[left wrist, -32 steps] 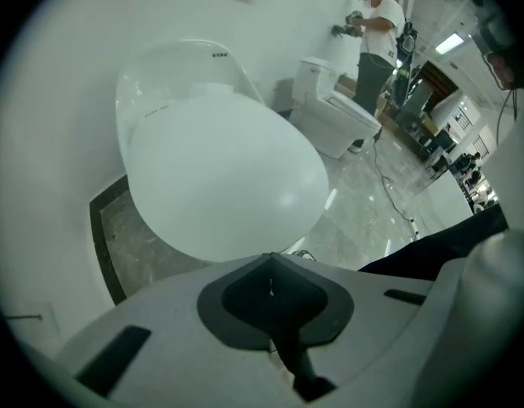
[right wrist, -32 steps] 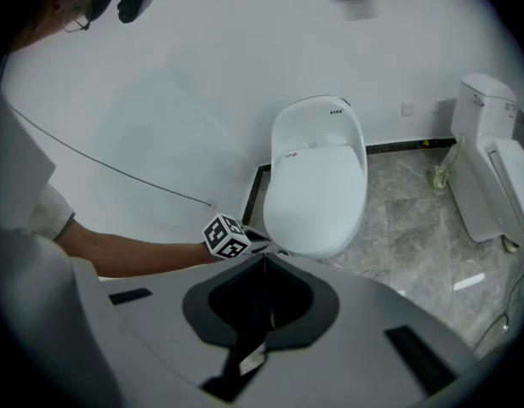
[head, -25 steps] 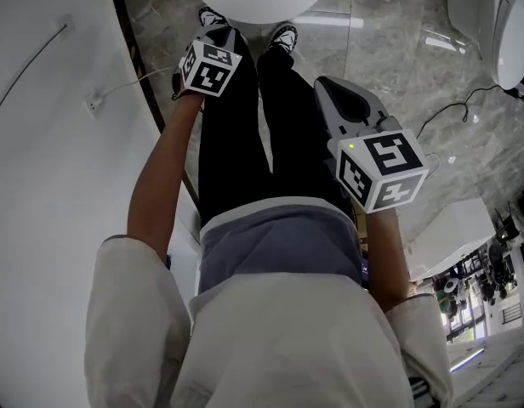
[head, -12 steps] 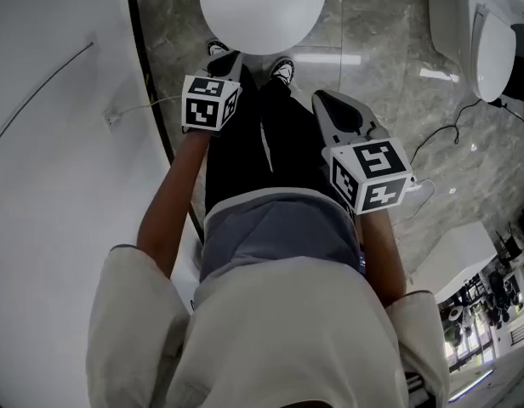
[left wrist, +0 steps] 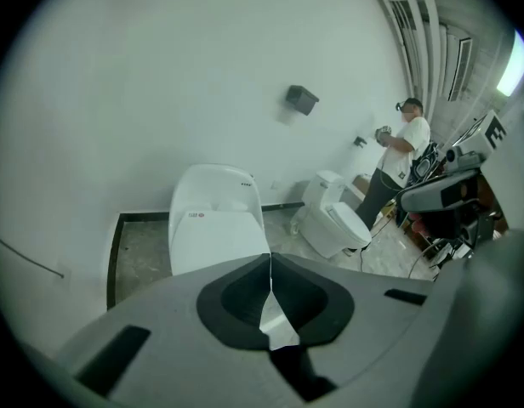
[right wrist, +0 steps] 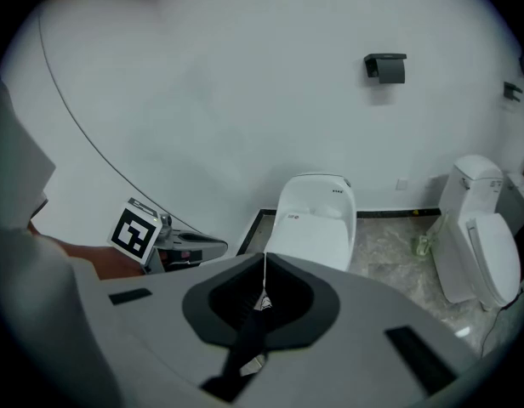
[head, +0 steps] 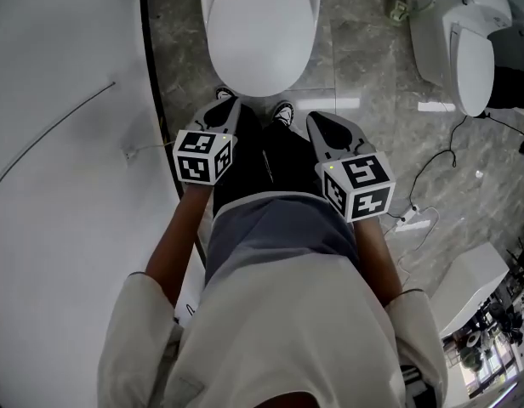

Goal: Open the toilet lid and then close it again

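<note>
The white toilet [head: 260, 32] stands in front of my feet with its lid down flat. It also shows in the left gripper view [left wrist: 215, 228] and the right gripper view [right wrist: 317, 219]. My left gripper [head: 221, 116] hangs over my left shoe, short of the bowl's front edge; its jaws are shut with nothing between them [left wrist: 270, 257]. My right gripper [head: 320, 124] is held level with it on the other side, also shut and empty [right wrist: 264, 257]. Neither touches the toilet. The left gripper [right wrist: 190, 246] shows at the left of the right gripper view.
A white wall [head: 66, 143] runs close along the left. A second toilet [head: 462, 36] stands to the right. Cables and a power strip [head: 411, 219] lie on the marble floor at the right. Another person [left wrist: 402, 155] stands far back.
Both grippers have risen and drawn back from the toilet's front, the left one more. The view has shifted and now takes in the whole lid. Both jaws stay shut.
</note>
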A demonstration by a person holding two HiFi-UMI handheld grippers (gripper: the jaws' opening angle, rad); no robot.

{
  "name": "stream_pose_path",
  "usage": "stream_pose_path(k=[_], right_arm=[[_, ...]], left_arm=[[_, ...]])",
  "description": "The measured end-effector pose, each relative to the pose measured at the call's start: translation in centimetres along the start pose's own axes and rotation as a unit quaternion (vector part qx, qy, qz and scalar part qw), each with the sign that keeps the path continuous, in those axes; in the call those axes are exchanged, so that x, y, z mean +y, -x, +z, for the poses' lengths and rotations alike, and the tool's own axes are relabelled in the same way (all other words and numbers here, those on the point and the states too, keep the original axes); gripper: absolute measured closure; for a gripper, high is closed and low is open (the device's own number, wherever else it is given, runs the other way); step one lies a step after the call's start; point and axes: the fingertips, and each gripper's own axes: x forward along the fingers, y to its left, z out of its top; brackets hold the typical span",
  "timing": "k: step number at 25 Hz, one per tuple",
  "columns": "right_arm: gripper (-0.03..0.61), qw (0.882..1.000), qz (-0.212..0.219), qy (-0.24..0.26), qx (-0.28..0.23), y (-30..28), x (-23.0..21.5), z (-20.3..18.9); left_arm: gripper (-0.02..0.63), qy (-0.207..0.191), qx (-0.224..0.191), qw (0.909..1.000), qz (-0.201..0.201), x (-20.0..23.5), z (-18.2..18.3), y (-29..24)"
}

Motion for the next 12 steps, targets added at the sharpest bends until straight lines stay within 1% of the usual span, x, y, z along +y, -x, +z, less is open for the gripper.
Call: stream_pose_path(k=[4, 6, 9, 12], right_arm=[[0.568, 0.999, 0.024, -0.025, -0.023, 1.8, 0.1, 1.6], [0.569, 0.999, 0.024, -0.012, -0.035, 2.8, 0.0, 2.8], [0.569, 0.998, 0.022, 0.012, -0.058, 3.8, 0.2, 4.9], [0.568, 0.997, 0.028, 0.027, -0.071, 4.8, 1.0, 6.2]], left_arm=[[0.605, -0.01, -0.022, 0.9997, 0.001, -1.7, 2.6, 2.3], [0.604, -0.016, -0.037, 0.9992, -0.001, -2.7, 4.1, 3.1], [0.604, -0.028, -0.069, 0.9972, -0.011, -4.0, 6.9, 4.4], [0.604, -0.032, -0.1, 0.9944, -0.012, -5.1, 9.3, 6.7]])
